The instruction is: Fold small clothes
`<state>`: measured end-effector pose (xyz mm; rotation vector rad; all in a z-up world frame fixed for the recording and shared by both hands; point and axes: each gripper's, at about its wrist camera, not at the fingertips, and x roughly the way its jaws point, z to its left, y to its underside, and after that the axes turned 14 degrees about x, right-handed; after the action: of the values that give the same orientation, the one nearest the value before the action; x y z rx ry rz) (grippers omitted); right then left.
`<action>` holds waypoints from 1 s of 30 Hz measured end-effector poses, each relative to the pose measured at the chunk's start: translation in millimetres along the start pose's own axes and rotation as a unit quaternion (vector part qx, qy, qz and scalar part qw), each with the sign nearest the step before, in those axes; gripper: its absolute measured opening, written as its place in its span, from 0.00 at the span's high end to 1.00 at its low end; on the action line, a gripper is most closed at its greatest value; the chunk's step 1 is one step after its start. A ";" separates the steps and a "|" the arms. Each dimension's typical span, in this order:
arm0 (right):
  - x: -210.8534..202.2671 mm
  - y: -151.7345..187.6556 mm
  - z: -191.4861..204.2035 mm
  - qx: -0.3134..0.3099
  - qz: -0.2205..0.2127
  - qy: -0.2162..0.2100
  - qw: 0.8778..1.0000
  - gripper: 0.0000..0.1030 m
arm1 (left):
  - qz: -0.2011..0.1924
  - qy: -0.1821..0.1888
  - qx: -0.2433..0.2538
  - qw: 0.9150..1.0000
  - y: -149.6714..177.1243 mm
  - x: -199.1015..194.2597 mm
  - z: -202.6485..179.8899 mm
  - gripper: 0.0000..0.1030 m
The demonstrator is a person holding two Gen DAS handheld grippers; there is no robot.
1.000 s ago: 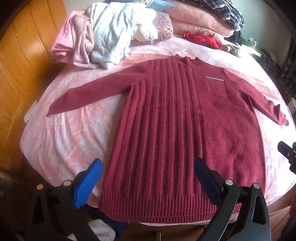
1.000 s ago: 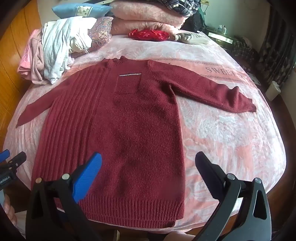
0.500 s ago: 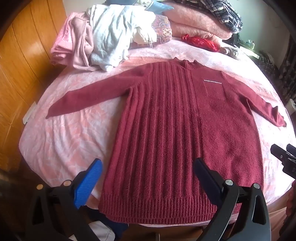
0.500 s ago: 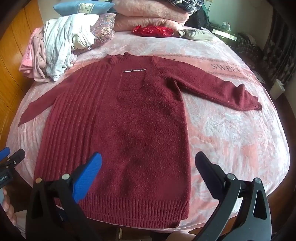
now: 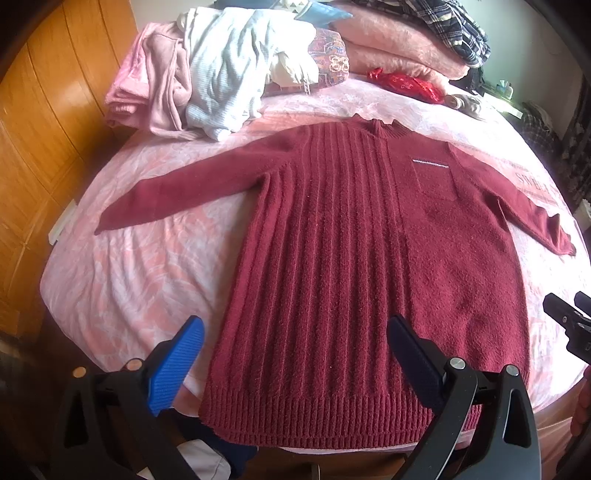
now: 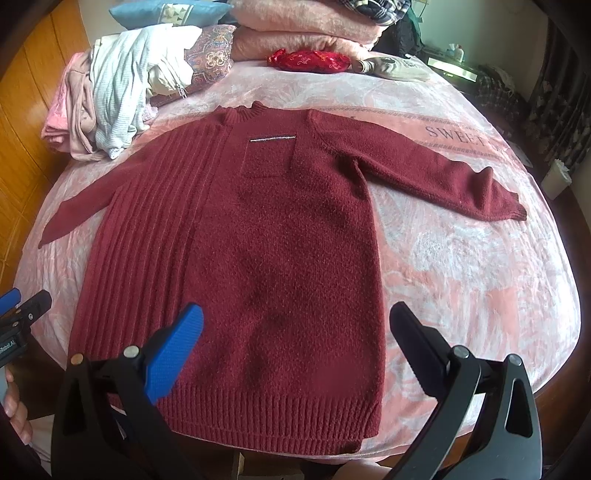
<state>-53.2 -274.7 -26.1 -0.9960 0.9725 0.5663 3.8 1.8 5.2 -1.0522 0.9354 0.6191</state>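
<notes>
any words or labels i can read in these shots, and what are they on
"SWEET", with more letters cut off after it: woven into the pink bedspread, beyond the right sleeve of the maroon sweater.
"Robot.AI", start cut off: label on the left gripper at the edge of the right wrist view.
Print on the beige garment by the pillows: too small to read.

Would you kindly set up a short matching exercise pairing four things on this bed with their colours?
Things:
1. sweater
2. bedspread
3. pillow
4. ribbed top on the clothes pile

Colours:
A. pale pink
B. blue
C. dark red
D. light blue-white

Pairs: 1-C, 2-A, 3-B, 4-D
</notes>
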 end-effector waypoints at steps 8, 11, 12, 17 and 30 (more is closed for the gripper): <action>-0.3 -1.7 0.4 0.001 -0.001 0.002 1.000 0.03 | 0.000 0.000 0.000 1.000 -0.9 0.1 0.2 0.04; -0.3 -1.3 -0.1 0.001 -0.002 0.003 1.000 0.03 | 0.000 0.001 0.000 1.000 -0.9 -0.1 0.3 0.04; -0.3 -1.2 0.0 0.001 -0.002 0.003 1.000 0.03 | 0.000 0.000 0.000 1.000 -0.9 0.0 0.0 0.04; -0.6 -1.5 0.0 0.000 -0.002 0.002 1.000 0.03 | -0.003 0.000 0.000 1.000 0.2 1.2 0.7 0.04; 0.4 -0.8 0.7 -0.005 0.002 0.001 1.000 0.03 | -0.002 0.000 0.000 1.000 0.1 1.0 1.5 0.04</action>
<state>-52.1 -274.4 -26.0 -1.0042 0.9745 0.5730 4.7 3.2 4.6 -1.0549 0.9332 0.6149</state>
